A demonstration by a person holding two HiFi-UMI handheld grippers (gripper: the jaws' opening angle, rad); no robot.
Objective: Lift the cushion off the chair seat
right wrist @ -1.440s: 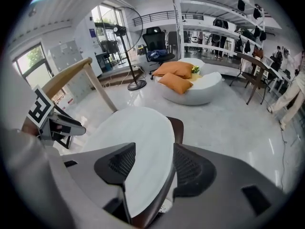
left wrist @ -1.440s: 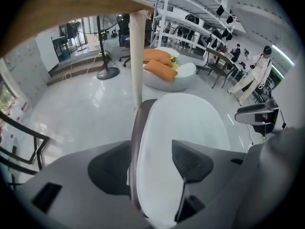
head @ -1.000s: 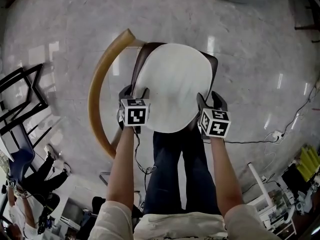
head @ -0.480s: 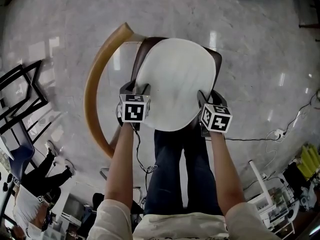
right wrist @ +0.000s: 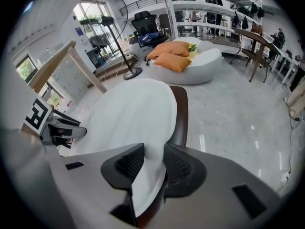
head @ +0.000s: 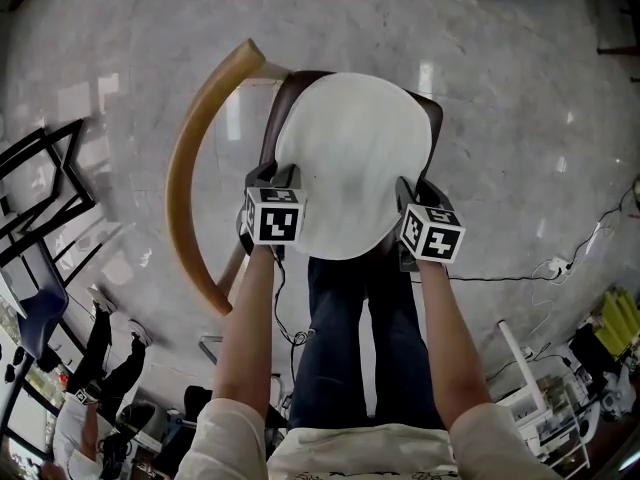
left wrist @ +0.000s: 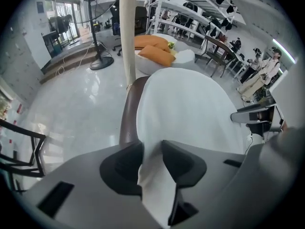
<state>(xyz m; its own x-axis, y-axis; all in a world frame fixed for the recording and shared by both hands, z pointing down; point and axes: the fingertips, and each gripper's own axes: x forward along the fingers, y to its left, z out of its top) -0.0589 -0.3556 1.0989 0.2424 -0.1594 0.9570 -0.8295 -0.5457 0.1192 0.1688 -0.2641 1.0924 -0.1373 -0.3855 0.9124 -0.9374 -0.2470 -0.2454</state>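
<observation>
the left gripper (left wrist: 150, 159) and right gripper (right wrist: 151, 166) have just been closing, and each now pinches a side edge of the white cushion (head: 350, 158). the cushion lies flat on the brown chair seat (head: 272, 133). the grasp looks made; the lift itself is left.

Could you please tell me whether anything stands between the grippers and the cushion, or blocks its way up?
Nothing visible does. The left gripper and right gripper have just been closing their jaws and now pinch the cushion at opposite edges. The space above it is free; the chair's curved backrest stands to one side.
</observation>
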